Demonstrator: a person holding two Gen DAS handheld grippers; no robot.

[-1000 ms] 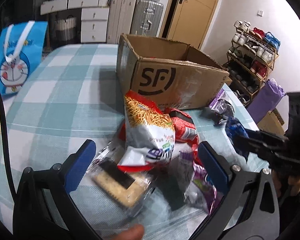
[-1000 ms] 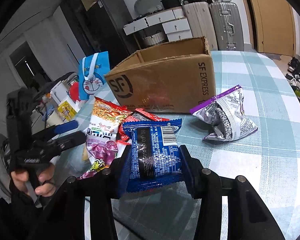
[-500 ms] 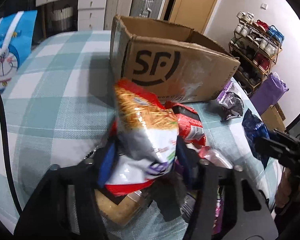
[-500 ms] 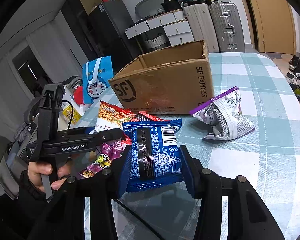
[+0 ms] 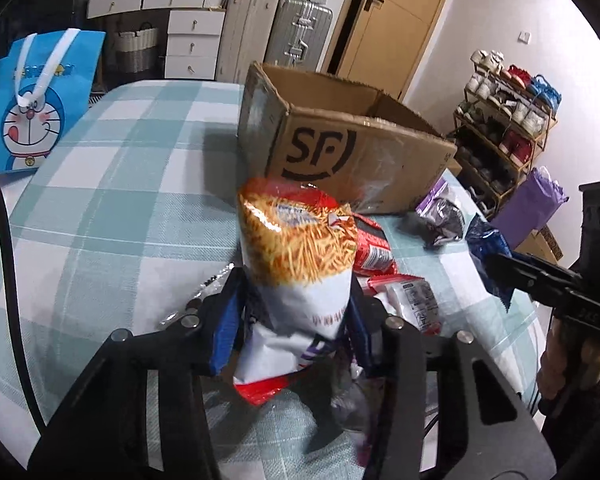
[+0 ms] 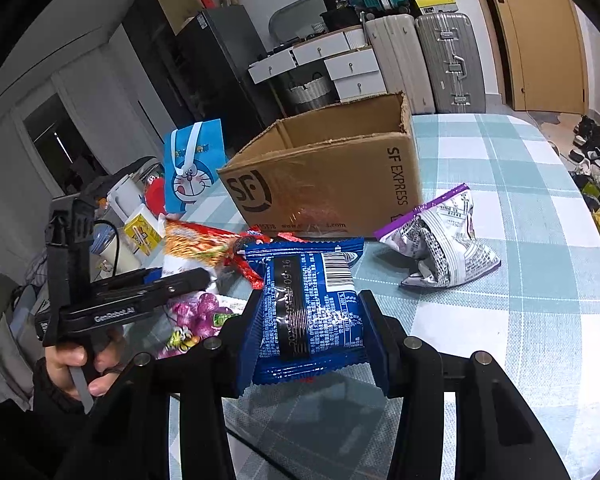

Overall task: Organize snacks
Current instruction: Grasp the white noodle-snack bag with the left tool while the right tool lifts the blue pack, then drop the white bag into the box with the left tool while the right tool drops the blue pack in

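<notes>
My left gripper (image 5: 296, 320) is closing its jaws on an orange-and-white noodle snack bag (image 5: 300, 256); the pads press its lower half and the bag stands upright above the snack pile. My right gripper (image 6: 308, 332) is shut on a blue snack packet (image 6: 308, 304), held just over the table. An open cardboard SF box (image 5: 360, 152) stands behind both. In the right wrist view the left gripper (image 6: 196, 276) is at the left with the noodle bag (image 6: 196, 244), held by a hand (image 6: 76, 364).
Red packets (image 5: 374, 252) and a pink-purple packet (image 6: 196, 316) lie in the pile on the checked tablecloth (image 5: 100, 208). A purple-and-silver bag (image 6: 440, 240) lies right of the box. A blue cartoon gift bag (image 5: 36, 108) stands at the far left. Suitcases and drawers are behind the table.
The left gripper went from wide open to shut on the noodle bag and has lifted it upright. The right gripper keeps hold of the blue packet and has barely moved.
</notes>
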